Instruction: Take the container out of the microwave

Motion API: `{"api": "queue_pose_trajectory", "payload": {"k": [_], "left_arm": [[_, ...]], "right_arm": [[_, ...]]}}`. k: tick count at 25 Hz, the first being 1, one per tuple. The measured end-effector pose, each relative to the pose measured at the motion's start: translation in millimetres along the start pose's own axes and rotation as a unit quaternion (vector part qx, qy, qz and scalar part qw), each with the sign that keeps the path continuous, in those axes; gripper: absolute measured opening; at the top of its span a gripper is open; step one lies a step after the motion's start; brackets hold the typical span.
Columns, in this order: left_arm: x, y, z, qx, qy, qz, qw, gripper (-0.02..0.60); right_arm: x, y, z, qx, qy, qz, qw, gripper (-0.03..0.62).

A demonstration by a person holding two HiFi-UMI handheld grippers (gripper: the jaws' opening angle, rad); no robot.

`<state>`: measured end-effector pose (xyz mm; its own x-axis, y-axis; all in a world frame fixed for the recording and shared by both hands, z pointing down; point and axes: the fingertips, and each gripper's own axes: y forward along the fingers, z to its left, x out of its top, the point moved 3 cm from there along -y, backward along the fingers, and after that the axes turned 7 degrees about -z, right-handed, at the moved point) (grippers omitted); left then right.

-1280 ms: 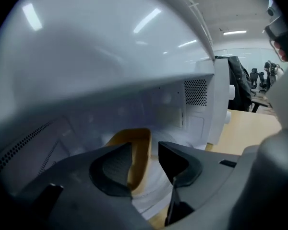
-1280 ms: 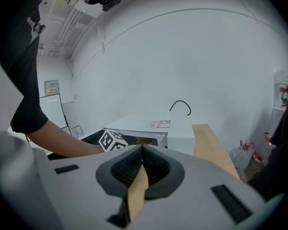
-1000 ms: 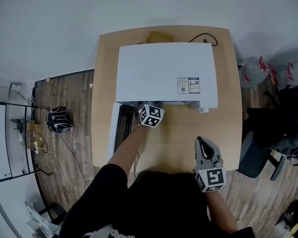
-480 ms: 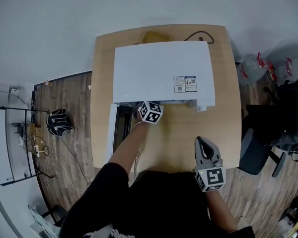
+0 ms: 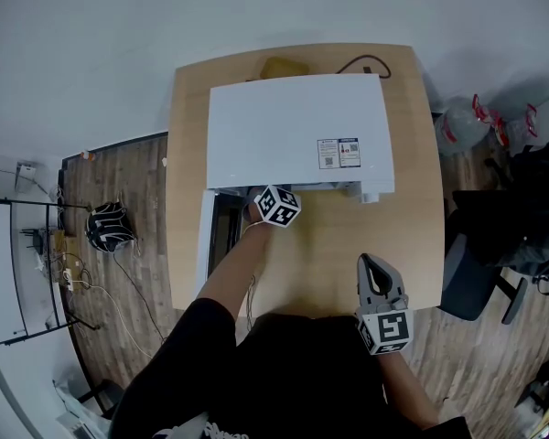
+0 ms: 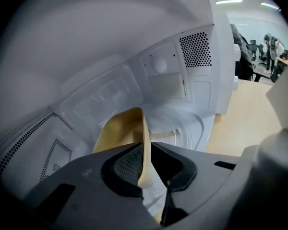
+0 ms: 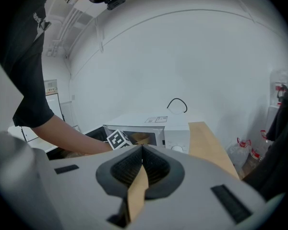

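Inside the microwave, the down-tilted left gripper has just closed its fingers on the container.

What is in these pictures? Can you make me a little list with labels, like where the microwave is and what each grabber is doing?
microwave: white, sitting on the wooden table
door: swung open
container: tan, inside the microwave
left gripper: inside the microwave; its jaws have just been closing and now pinch the container's wall
right gripper: shut, holding nothing, over the table's near edge, outside the microwave
step: container gripped but not yet out
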<state>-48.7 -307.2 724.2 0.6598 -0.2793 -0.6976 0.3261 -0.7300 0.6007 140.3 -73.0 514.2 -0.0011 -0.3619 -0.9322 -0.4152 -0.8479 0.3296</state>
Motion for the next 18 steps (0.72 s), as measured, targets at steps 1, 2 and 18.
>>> {"api": "queue_pose_trajectory", "payload": {"k": [1, 2, 18], "left_arm": [[-0.5, -0.7, 0.4, 0.000, 0.000, 0.001, 1.0000, 0.052], [-1.1, -1.3, 0.3, 0.000, 0.002, 0.001, 1.0000, 0.051], [-8.8, -34.9, -8.8, -0.043, 0.000, -0.004, 0.9991, 0.025]], "right_arm": [[0.2, -0.8, 0.2, -0.001, 0.001, -0.001, 1.000, 0.058], [0.3, -1.7, 0.5, -0.002, 0.002, -0.001, 1.000, 0.058], [6.3, -4.0, -10.5, -0.037, 0.001, -0.016, 0.999, 0.058]]}}
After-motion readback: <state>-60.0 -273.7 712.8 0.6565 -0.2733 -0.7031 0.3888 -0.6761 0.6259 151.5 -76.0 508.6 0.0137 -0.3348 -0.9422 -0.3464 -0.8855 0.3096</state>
